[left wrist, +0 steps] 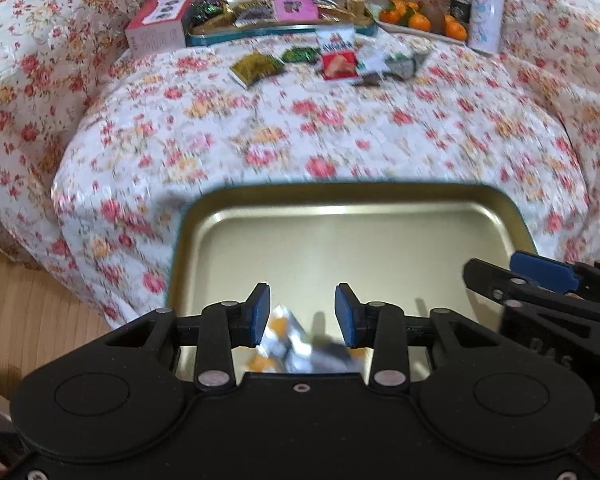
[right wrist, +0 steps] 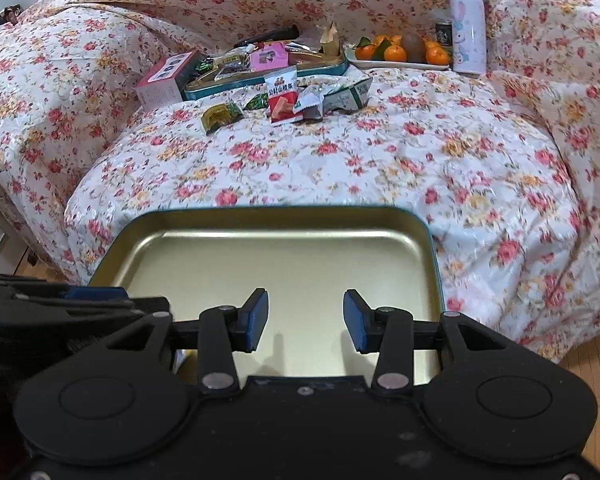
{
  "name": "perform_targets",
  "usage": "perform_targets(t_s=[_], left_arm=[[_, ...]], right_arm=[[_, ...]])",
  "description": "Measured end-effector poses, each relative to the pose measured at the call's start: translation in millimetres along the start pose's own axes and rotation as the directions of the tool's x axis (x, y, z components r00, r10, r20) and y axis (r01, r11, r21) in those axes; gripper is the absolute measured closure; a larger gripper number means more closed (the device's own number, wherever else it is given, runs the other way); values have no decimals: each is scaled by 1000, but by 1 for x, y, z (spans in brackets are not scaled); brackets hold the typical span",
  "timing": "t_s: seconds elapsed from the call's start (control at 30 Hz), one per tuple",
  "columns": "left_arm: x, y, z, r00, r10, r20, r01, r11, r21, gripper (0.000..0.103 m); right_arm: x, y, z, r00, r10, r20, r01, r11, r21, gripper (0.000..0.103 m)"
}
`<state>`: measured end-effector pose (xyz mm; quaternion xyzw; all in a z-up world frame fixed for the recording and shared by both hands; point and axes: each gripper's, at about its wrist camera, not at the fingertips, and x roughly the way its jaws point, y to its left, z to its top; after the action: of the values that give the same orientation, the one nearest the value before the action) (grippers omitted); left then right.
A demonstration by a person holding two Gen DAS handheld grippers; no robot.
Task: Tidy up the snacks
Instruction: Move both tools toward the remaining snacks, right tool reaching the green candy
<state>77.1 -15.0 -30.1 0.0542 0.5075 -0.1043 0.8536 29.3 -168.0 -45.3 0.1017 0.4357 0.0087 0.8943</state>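
On floral cloth (right wrist: pixel 340 168) | gold tin lid (right wrist: pixel 284 256) | shallow, rounded corners, teal rim

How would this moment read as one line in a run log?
left tongs: open above wrapped snack | right tongs: open, empty | gold tray: near | loose snacks: far
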Motion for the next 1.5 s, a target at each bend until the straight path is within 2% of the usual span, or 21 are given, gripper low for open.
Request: perform_targets(t_s=[0.23, 0.53, 0.67, 0.8, 1.13, 1.3, 1.5], left_arm=[[16, 22, 52, 999, 8, 38, -9, 1000, 16, 57], [56, 48, 118, 995, -16, 97, 11, 999, 53, 57], [77, 56, 143, 992, -54, 115, 47, 997, 60, 57], [94, 57, 162, 987, -60, 151, 46, 994, 95, 57], [118, 54, 187, 976, -76, 202, 34, 979, 201, 56], [125, 49, 187, 976, -107, 188, 58, 967, 247, 56], [132, 47, 186, 978, -110, 175, 56, 957, 286, 56]], right_arm=[[23, -16, 57, 1000, 18, 22, -19, 999, 33, 58], [68, -41, 130, 998, -21, 65, 17, 998, 59, 57], [87, -50, 151, 998, -20, 64, 16, 997, 71, 57], [103, -55, 165, 998, -14, 68, 7, 995, 98, 53], [135, -75, 206, 993, 8, 114, -31, 978, 207, 51], [160, -76, 222, 996, 27, 85, -47, 969, 241, 51], [180, -78, 218, 1000, -6, 28, -1, 972, 237, 51]])
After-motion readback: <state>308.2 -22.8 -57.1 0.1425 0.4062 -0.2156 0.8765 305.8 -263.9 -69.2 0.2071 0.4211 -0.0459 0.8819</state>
